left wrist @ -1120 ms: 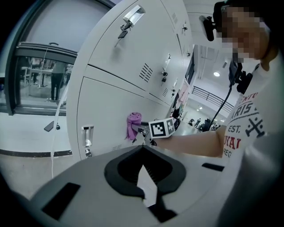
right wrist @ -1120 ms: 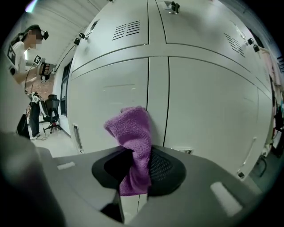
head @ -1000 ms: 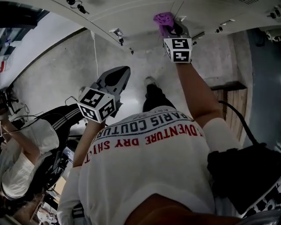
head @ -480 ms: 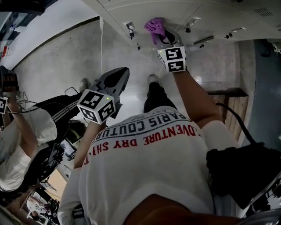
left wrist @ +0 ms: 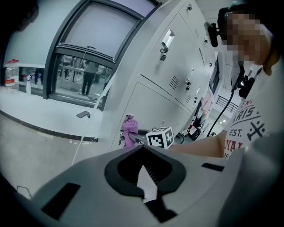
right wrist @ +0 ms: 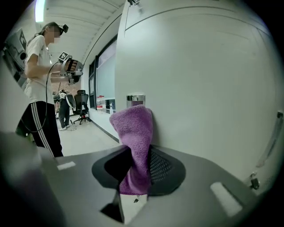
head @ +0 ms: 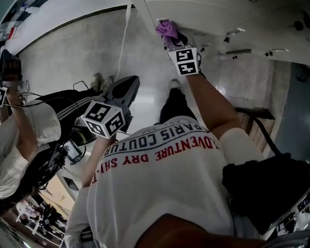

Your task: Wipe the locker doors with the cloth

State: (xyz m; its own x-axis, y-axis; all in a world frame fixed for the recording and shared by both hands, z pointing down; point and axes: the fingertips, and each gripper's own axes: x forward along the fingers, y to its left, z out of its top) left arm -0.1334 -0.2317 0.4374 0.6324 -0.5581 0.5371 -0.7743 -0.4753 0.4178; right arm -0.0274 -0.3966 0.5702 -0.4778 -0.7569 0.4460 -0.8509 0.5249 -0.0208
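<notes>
The right gripper (head: 172, 39), clamped on the purple cloth (head: 166, 29), has slid it sideways along the locker door (right wrist: 199, 75) toward its edge, so a wiping stroke is under way; the left gripper (head: 125, 89) hangs back, closed and empty

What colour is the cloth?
Purple; the cloth shows best in the right gripper view.

I look down on a pale floor (head: 58, 58). Lockers (head: 208, 12) stand along it from twelve to two o'clock. A white cord (head: 124, 34) meets it near twelve, a pair of shoes (head: 100, 82) stands at ten, and wooden slats (head: 261, 127) lie at three.
</notes>
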